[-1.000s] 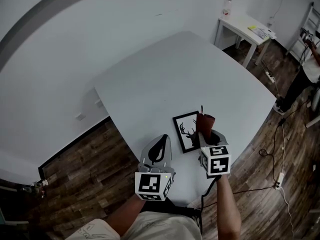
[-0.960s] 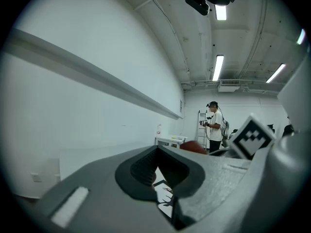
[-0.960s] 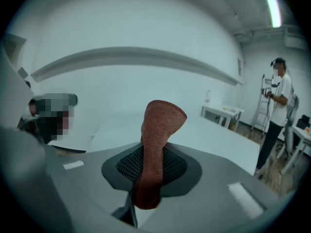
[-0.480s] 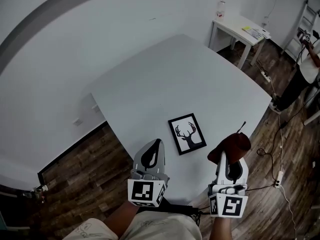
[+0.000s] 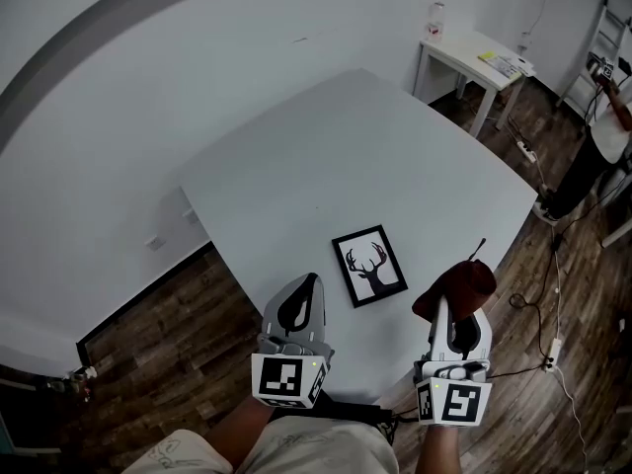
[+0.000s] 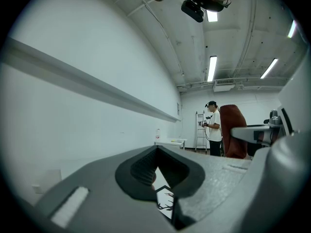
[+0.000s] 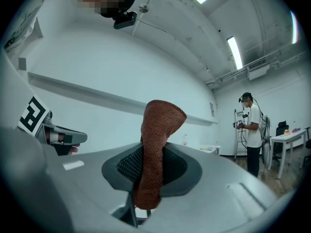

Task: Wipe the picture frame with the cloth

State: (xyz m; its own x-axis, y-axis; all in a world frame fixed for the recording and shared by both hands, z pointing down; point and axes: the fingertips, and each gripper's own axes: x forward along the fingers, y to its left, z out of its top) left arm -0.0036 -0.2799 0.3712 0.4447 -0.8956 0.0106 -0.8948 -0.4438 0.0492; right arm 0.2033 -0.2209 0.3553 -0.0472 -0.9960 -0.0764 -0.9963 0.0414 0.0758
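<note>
Cloth (image 7: 158,144) in right claw (image 5: 454,309)

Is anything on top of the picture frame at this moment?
Nothing: the picture frame lies bare on the table, deer print fully showing. The cloth is clamped in the right gripper, off to its right. The table surface beneath the frame is hidden.

Bare lab, white table (image 5: 346,156), ladder (image 6: 200,132), strip lights (image 6: 211,68)
</note>
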